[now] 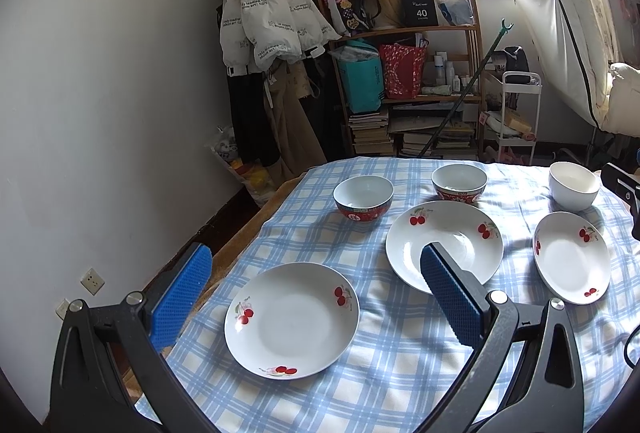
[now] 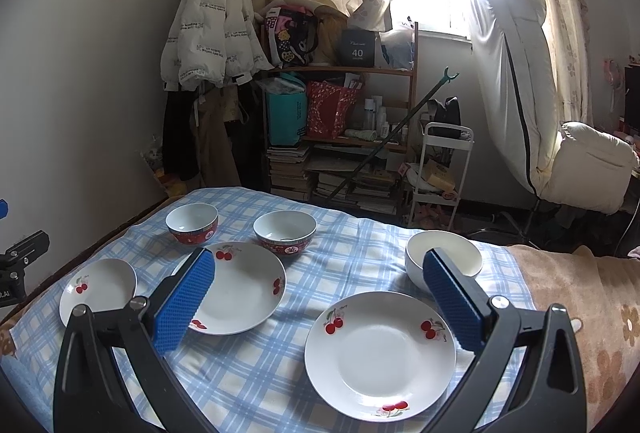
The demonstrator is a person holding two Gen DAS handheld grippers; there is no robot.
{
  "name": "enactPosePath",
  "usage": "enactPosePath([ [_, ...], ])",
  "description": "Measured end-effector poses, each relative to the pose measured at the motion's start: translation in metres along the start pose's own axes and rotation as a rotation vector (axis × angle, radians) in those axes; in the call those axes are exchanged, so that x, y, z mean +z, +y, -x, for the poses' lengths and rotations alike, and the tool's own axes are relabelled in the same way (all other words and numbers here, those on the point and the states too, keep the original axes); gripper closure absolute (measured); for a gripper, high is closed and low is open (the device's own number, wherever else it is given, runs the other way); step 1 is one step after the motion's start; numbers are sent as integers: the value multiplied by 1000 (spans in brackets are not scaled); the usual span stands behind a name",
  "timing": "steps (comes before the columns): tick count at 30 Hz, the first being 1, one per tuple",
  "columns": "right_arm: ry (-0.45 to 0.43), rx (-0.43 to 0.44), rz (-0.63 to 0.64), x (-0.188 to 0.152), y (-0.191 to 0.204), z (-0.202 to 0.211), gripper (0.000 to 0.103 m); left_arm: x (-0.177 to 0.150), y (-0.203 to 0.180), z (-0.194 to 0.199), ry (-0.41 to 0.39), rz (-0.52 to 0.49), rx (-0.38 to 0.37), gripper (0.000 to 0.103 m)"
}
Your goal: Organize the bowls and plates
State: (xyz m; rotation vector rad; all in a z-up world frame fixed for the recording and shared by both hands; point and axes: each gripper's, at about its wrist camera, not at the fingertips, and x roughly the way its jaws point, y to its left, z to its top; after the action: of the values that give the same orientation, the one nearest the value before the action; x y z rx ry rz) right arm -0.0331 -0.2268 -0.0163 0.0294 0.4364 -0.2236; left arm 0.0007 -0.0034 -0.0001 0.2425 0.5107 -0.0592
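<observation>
Three white cherry-print plates lie on the blue checked tablecloth: a left plate [image 1: 292,319] [image 2: 98,289], a larger middle plate [image 1: 444,245] [image 2: 240,287] and a right plate [image 1: 572,263] [image 2: 380,353]. Behind them stand two red-and-white bowls [image 1: 363,197] [image 1: 459,184] [image 2: 192,223] [image 2: 285,232] and a plain white bowl [image 1: 574,185] [image 2: 444,259]. My left gripper [image 1: 316,269] is open and empty above the left plate. My right gripper [image 2: 320,273] is open and empty above the right plate.
The tablecloth [image 1: 380,373] covers a surface with a brown flowered blanket [image 2: 600,313] at its right end. A wall is at the left. Behind stand a cluttered wooden shelf [image 1: 408,89], hanging coats [image 1: 260,17] and a white trolley [image 2: 440,169].
</observation>
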Motion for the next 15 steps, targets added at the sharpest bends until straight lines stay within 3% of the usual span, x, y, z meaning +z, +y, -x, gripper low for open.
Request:
enactPosePath([
  [15, -8, -13, 9, -2, 0, 1, 0, -2, -2, -4, 19, -9, -6, 1],
])
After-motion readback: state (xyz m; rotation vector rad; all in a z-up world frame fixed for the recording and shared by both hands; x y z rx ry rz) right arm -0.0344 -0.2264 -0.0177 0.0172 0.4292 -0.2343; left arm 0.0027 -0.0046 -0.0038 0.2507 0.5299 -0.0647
